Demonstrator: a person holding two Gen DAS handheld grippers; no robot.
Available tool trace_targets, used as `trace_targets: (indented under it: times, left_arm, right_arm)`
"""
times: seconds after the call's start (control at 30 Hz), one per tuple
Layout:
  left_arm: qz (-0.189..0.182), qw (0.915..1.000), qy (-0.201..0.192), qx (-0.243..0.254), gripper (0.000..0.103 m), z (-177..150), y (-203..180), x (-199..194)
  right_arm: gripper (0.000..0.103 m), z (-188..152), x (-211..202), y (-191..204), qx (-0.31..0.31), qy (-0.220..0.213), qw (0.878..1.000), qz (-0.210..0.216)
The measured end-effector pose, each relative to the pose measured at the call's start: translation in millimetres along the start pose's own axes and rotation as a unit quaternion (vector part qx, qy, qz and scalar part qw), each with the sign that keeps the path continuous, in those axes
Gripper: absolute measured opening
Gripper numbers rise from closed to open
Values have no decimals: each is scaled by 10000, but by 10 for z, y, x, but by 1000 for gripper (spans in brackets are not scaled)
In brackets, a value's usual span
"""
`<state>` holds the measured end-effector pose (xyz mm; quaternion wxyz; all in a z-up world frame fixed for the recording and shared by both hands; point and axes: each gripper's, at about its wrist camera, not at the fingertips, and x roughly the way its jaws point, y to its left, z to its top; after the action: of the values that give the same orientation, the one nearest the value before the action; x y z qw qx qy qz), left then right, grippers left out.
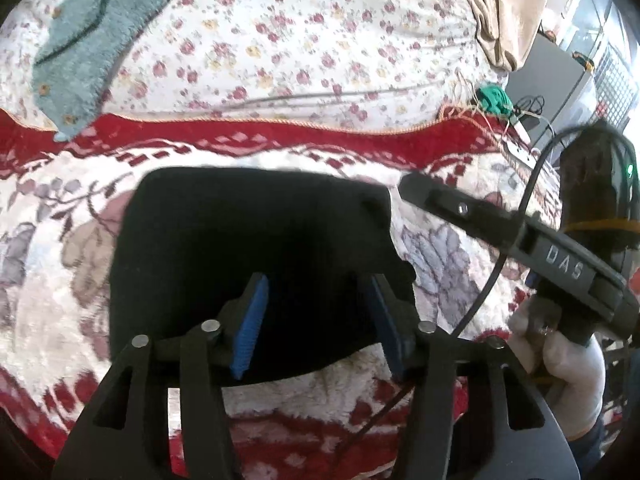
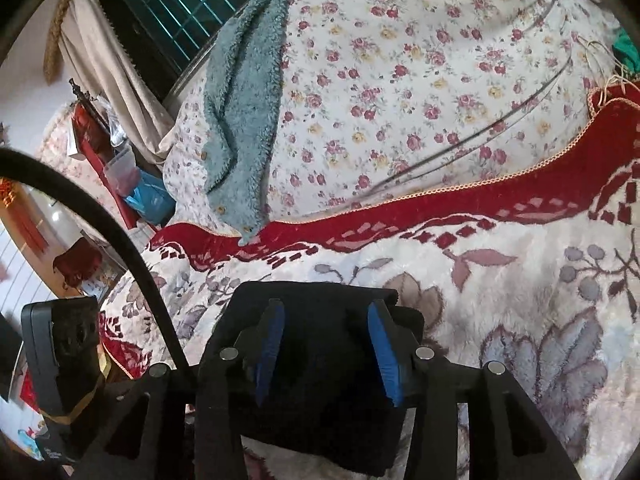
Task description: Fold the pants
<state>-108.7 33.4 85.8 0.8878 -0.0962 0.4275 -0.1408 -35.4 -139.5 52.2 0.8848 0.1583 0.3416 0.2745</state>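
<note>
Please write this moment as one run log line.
pants: folded, on blanket | left gripper: open | right gripper: open

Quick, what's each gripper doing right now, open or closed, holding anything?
Left gripper: open, fingers spread over the folded black pants, gripping nothing.
Right gripper: open, fingers apart above the black pants, holding nothing.

Your black pants (image 1: 248, 248) show no seams or folds, just a dark mass. Your right gripper (image 2: 326, 354) covers their near part; the teal towel (image 1: 92, 40) is cut off.
</note>
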Motion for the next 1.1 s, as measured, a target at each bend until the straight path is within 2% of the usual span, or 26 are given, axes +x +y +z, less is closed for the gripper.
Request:
trace_targets:
  times: [0.23,0.3,0.43,0.53,0.73,0.83,0.97,1.03,1.1]
  left_arm:
    - [265,9995,-125,-83,53,15,195,-143]
    - [263,9994,-161,-138,53,3,265,-186]
    - [178,9991,-189,-343,53,-21,468,-248]
    - [244,9978,-150,-603,53,-44,683,-245]
    - [324,9941,-124,-1025,53,-83,1023,-183]
    - [178,9935,-76,-1119,53,-94,1110,-115]
    - [38,9945,-23,-1046,53,-77,1150,-12]
    - [-70,9944,-53,-1057,68,-63,1195,41]
    - [-283,9929,-24,-1153,69,-46,1262,120]
  right_arm:
    - [43,-79,-34,53,15,-12,10000,18]
    - [52,-100,-45,57,-10,14,10000,-39]
    - [55,-145,-60,-15,69,73,9999,-101]
    - [73,-190,-8,-116,191,205,9993,-233]
    - [76,-281,200,-232,432,471,9978,-172]
    - [78,-345,349,-292,493,714,9960,-211]
    - [80,-404,417,-411,672,764,9948,-104]
    - [81,-414,430,-458,712,725,9948,64]
    - [81,-418,456,-474,641,737,9950,222]
